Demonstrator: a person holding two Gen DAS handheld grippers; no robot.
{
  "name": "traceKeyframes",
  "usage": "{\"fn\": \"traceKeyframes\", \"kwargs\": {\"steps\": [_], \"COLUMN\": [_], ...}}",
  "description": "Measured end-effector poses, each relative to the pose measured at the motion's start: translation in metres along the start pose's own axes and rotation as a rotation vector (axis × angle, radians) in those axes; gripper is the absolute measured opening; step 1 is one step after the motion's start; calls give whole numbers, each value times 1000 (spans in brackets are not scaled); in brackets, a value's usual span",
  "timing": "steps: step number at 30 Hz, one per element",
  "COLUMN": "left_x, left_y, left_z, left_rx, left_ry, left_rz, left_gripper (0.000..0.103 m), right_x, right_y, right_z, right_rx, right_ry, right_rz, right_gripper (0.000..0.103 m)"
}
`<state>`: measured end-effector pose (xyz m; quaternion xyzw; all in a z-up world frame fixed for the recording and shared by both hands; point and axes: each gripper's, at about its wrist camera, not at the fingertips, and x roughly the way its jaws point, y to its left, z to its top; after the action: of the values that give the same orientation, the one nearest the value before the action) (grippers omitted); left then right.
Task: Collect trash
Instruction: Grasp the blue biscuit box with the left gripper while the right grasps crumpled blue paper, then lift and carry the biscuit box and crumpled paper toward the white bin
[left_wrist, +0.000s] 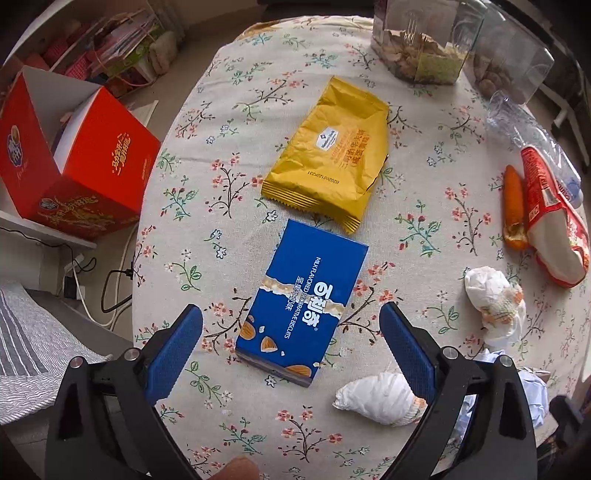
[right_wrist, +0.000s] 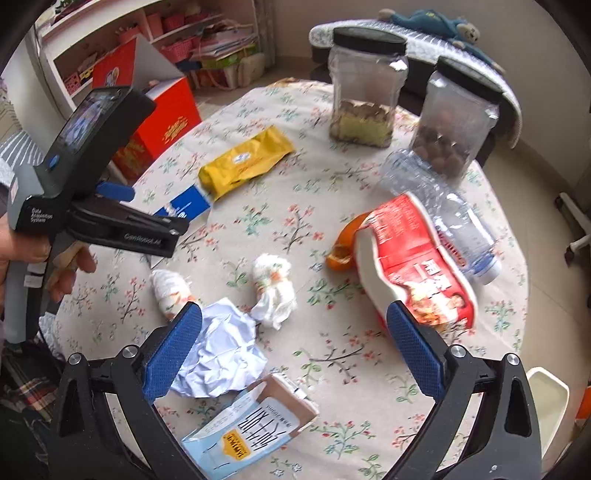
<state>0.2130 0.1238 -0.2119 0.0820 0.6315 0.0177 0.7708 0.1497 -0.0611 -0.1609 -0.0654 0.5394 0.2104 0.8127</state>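
A blue biscuit box (left_wrist: 303, 302) lies flat on the flowered tablecloth, just ahead of my open left gripper (left_wrist: 291, 328), whose blue fingers straddle its near end above it. A yellow snack bag (left_wrist: 328, 155) lies beyond the box. Two crumpled white tissues (left_wrist: 495, 299) (left_wrist: 376, 398) lie to the right. My right gripper (right_wrist: 294, 336) hangs open over the table with nothing held. Near it are crumpled white paper (right_wrist: 221, 354), a tissue wad (right_wrist: 273, 288), a torn carton (right_wrist: 251, 428), a red-and-white wrapper (right_wrist: 413, 266), orange peel (right_wrist: 343, 247) and a crushed clear bottle (right_wrist: 443, 210).
Two clear jars with black lids (right_wrist: 365, 85) (right_wrist: 458, 118) stand at the far table edge. An open red box (left_wrist: 74, 162) sits on a low shelf left of the table. A hand holds the left gripper's body (right_wrist: 92, 177) at the left. Cables lie on the floor (left_wrist: 110, 288).
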Motion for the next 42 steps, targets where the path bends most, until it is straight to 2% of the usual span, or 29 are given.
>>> {"fn": "traceKeyframes", "kwargs": {"steps": [5,6,8,10,12,13,14,15,18,19,20,26,31,37,42], "left_x": [17,20,27,27,26,25,24,23,19,17,13,-17,-38,-58,-83], "left_y": [2,2,1,0,-1,-1,-2,-4,-6,-6,-6,-2,-3,0,-13], "left_z": [-3,-4,-5,-6,-6,-7,-7,-8,-11,-12,-12,-15,-12,-7,-6], "left_rx": [27,34,49,56,64,65,66,72,75,69,62,9,-24,-84,-121], "left_ry": [16,16,29,16,10,10,9,7,-7,-13,-20,-92,-165,-275,-385], "left_rz": [-11,-12,-26,-36,-62,-76,-74,-67,-53,-56,-60,-77,-95,-113,-125], "left_gripper": [92,90,78,75,67,60,59,59,58,58,58,58,58,58,58], "right_x": [16,20,28,35,43,47,50,52,47,45,42,23,0,-36,-62], "right_y": [19,21,25,26,30,31,30,30,29,28,27,20,14,-6,-19], "right_z": [-5,-5,-6,-7,-8,-9,-10,-10,-8,-8,-6,2,13,21,20], "right_rx": [-51,-55,-55,-57,-66,-65,-54,-41,-33,-24,-16,4,22,51,85], "right_ry": [87,100,132,164,198,218,236,244,221,212,201,105,-22,-221,-365], "right_rz": [67,72,82,89,98,108,125,143,158,172,187,166,136,32,-65], "right_gripper": [96,96,96,95,86,71,54,48,40,36,27,23,22,22,22]}}
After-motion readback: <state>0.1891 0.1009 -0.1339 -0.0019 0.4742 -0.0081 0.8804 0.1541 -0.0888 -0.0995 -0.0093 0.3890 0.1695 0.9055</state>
